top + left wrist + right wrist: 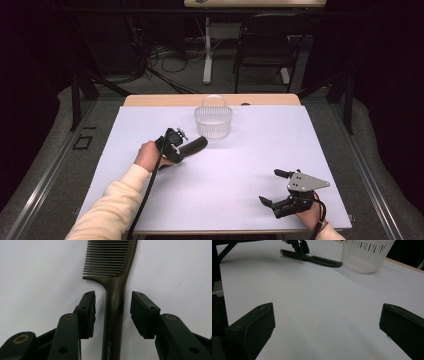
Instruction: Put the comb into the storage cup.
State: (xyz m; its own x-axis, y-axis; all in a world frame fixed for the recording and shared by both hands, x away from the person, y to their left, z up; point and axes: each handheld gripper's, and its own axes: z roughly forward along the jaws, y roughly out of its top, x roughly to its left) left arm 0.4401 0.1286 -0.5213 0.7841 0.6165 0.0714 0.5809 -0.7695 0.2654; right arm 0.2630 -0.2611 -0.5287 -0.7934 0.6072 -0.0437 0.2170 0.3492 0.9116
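Dark brown plastic comb (115, 290) lies flat on the white table cover (235, 170), left of centre, just in front-left of the white slotted plastic basket (213, 122). Long axis runs diagonally: toothed end toward the basket, handle end toward the person's left hand (146, 156). Left gripper (113, 312) straddles the handle, jaws spread, a gap on each side, not touching. Right gripper (278, 188) sits near the front-right corner, jaws wide apart, holding nothing. Open cover between the two grippers; the basket is near the far edge.
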